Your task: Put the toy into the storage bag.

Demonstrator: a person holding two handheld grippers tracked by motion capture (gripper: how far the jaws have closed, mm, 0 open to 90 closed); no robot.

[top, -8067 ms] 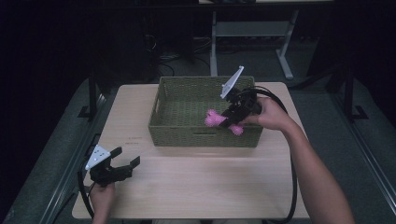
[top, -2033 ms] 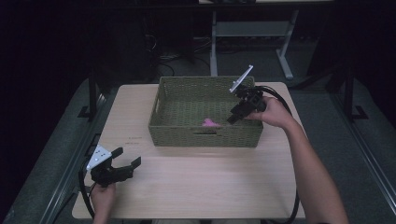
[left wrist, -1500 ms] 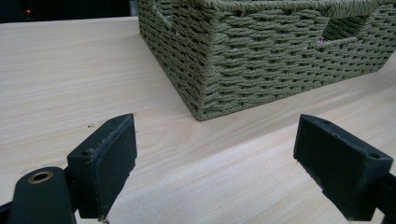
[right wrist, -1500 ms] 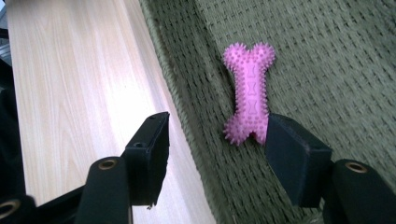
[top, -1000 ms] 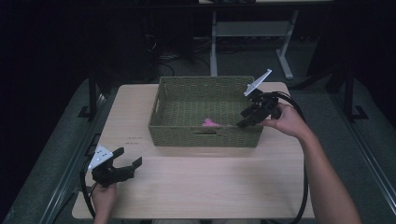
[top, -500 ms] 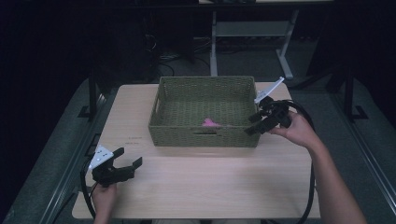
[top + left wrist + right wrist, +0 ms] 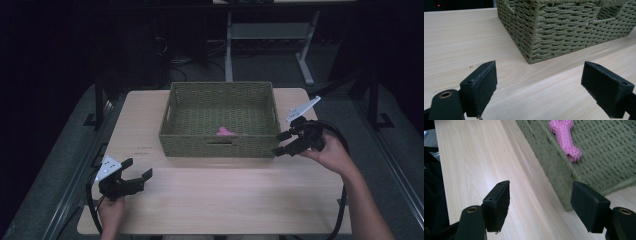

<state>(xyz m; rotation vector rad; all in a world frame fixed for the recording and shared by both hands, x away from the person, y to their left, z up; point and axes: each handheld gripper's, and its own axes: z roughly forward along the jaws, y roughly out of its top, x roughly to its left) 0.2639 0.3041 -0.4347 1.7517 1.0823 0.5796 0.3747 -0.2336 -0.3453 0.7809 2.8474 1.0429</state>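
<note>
A light wooden table [image 7: 215,195] fills the middle of the high view, with dark floor around it. Toward its far side sits a green woven basket [image 7: 220,147], rectangular with a handle slot in its near wall. Inside the basket, lying on the woven floor close to the near wall, is a small pink bone-shaped toy [image 7: 225,131] covered in little nubs; it touches no gripper. A person's right forearm reaches in from the lower right, and the right gripper [image 7: 284,142] hovers just beside the basket's right end, outside it. Its jaws stand wide apart with nothing between them, and they have just been opening. At the table's near left corner, well apart from the basket, the left gripper [image 7: 137,168] rests in the person's hand, jaws spread wide and holding nothing.
</note>
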